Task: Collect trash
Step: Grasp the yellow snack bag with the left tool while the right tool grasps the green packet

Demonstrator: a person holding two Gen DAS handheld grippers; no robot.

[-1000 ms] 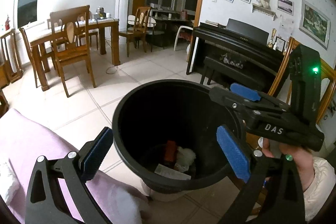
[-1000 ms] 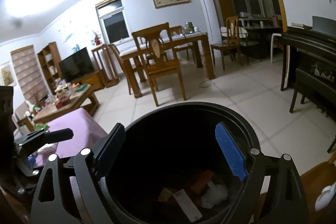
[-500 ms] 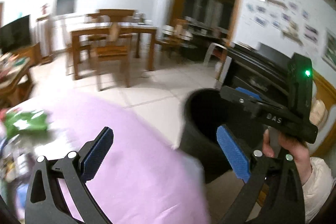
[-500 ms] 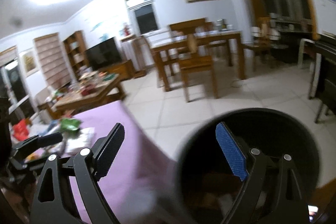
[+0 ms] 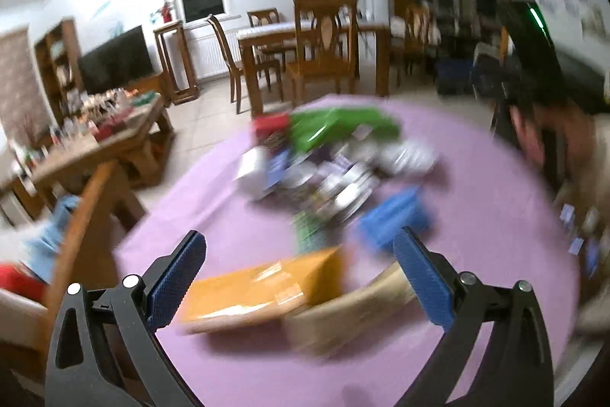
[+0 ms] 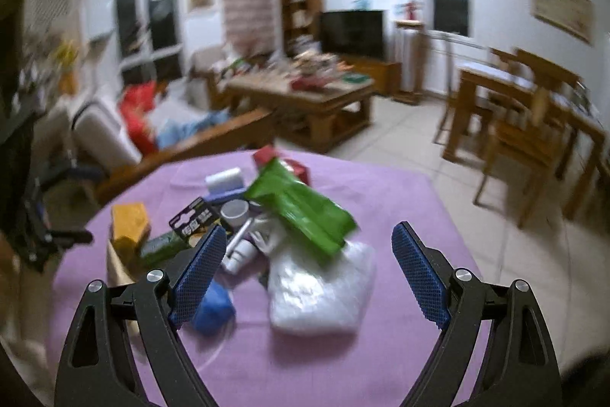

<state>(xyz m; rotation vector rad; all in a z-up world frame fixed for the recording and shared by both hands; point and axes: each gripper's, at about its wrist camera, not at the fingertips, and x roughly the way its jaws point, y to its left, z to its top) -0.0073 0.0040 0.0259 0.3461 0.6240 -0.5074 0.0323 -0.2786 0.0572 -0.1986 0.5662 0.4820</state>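
Purple cloth covers the desk (image 6: 381, 201), and a heap of trash lies on it in both views, sharper from the right wrist and badly smeared from the left. From the right wrist, the long green plastic wrapper (image 6: 301, 205) lies tilted across the heap's middle, with a clear crinkled plastic bag (image 6: 324, 288) just at its six o'clock and a small white cup (image 6: 235, 211) at its nine o'clock. A yellow-orange carton (image 6: 129, 220) sits at the heap's nine o'clock edge, and a crumpled blue piece (image 6: 213, 308) lies at seven o'clock, partly behind a finger. Only this view shows the sofa (image 6: 106, 136) and the cluttered wooden coffee table (image 6: 305, 94) at twelve o'clock.

From the left wrist, the yellow-orange carton (image 5: 263, 288) lies nearest, between the fingers, with the green wrapper (image 5: 335, 128) at twelve o'clock of the heap. Only here does the person's hand (image 5: 549, 140) appear, at three o'clock, holding the other tool.

The right gripper (image 6: 307, 273) has its fingers spread wide, nothing between the pads. The left gripper (image 5: 301, 277) is likewise released, gripping nothing.
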